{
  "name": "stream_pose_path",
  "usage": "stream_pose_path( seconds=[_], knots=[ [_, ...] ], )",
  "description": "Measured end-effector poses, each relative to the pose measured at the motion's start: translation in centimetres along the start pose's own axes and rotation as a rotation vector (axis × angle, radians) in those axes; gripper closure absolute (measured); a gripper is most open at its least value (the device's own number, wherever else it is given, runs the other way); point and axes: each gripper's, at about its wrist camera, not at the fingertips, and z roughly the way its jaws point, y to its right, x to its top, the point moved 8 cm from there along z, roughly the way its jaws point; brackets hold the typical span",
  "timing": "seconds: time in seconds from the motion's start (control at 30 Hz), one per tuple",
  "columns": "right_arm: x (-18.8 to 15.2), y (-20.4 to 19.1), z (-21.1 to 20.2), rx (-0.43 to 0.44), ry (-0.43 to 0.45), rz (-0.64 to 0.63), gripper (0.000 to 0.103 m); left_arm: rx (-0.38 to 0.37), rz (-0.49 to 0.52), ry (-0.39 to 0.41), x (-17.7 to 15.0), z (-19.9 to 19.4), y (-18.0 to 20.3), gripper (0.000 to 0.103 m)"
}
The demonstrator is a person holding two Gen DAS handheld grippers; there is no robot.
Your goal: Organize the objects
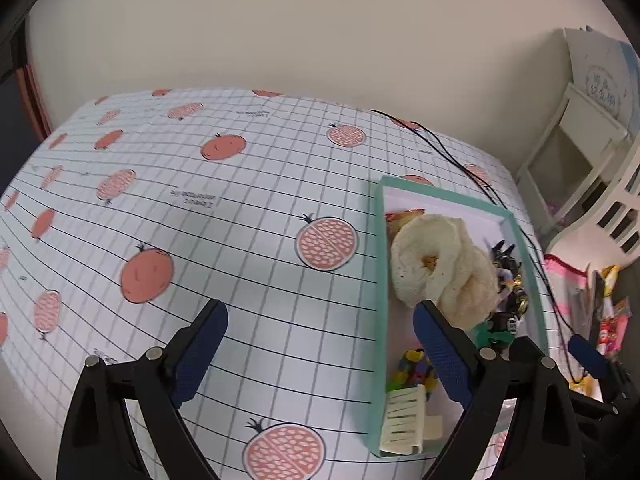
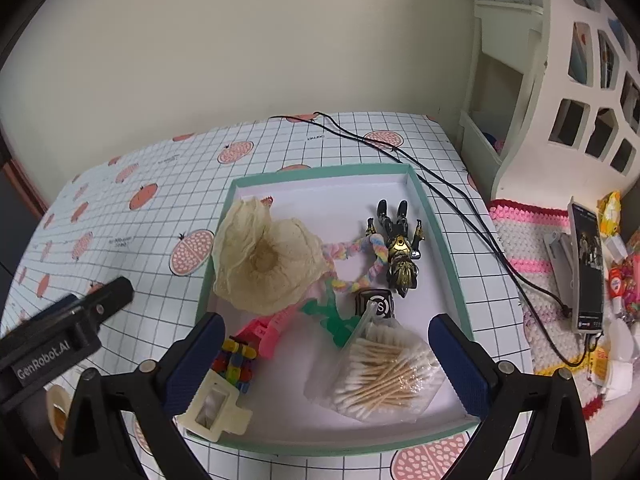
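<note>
both open and empty: left gripper [image 1: 320, 356] above the tablecloth [image 1: 240, 240], right gripper [image 2: 326, 356] over the tray [image 2: 440, 232] holding the cotton swabs [image 2: 384, 376]. advisable to descend squarely, avoiding the cream clip [image 2: 214, 408].

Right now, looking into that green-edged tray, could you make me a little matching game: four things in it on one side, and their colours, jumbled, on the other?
All four lie in the tray.

Things:
1. bag of cotton swabs
2. toy figure
3. hair claw clip
4. twisted rope

Colours:
A. black and gold
B. pastel rainbow
C. cream
D. white tips on tan sticks

Pairs: 1-D, 2-A, 3-C, 4-B.
</note>
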Motion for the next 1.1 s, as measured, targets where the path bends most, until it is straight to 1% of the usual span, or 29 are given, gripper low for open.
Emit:
stream_pose_path(
  seconds=[0.07,0.17,0.27,0.43,0.5,0.57,0.73,0.8,0.87,0.93,1.1],
  knots=[
    [-0.1,-0.1,0.0,-0.013,-0.004,-0.010,0.000,0.001,0.008,0.002,-0.1,-0.1,0.0,0.009],
    [-0.4,0.0,-0.1,-0.020,-0.013,-0.003,0.000,-0.011,0.012,-0.018,-0.5,0.0,0.0,0.009],
    [-0.8,0.0,-0.4,-0.023,-0.023,0.001,0.000,0.000,0.025,-0.025,-0.8,-0.2,-0.1,0.009],
    [-1.6,-0.1,-0.9,-0.047,-0.039,-0.002,0.000,0.022,0.075,-0.007,-1.1,-1.1,-0.3,0.009],
    [-1.9,0.0,-1.2,-0.054,-0.046,0.005,0.000,0.026,0.101,-0.017,-1.4,-1.4,-0.4,0.009],
    [-2.2,0.0,-1.5,-0.059,-0.049,0.006,0.000,0.021,0.127,-0.028,-1.8,-1.7,-0.5,0.009],
    [-3.0,-0.2,-2.5,-0.072,-0.052,0.009,0.000,0.009,0.139,-0.038,-2.3,-2.8,-0.9,0.009],
    [-3.4,-0.4,-3.1,-0.058,-0.049,0.013,0.000,0.002,0.156,-0.045,-2.7,-3.3,-1.2,0.009],
    [-3.8,-0.5,-3.6,-0.062,-0.049,0.013,0.000,-0.003,0.165,-0.050,-3.0,-3.8,-1.5,0.009],
    [-4.4,-0.6,-4.2,-0.067,-0.049,0.013,0.000,-0.010,0.164,-0.059,-3.4,-4.2,-1.9,0.009],
    [-5.8,-1.2,-5.2,-0.068,-0.052,0.018,0.000,-0.045,0.123,-0.084,-4.7,-5.0,-2.9,0.009]
  ],
)
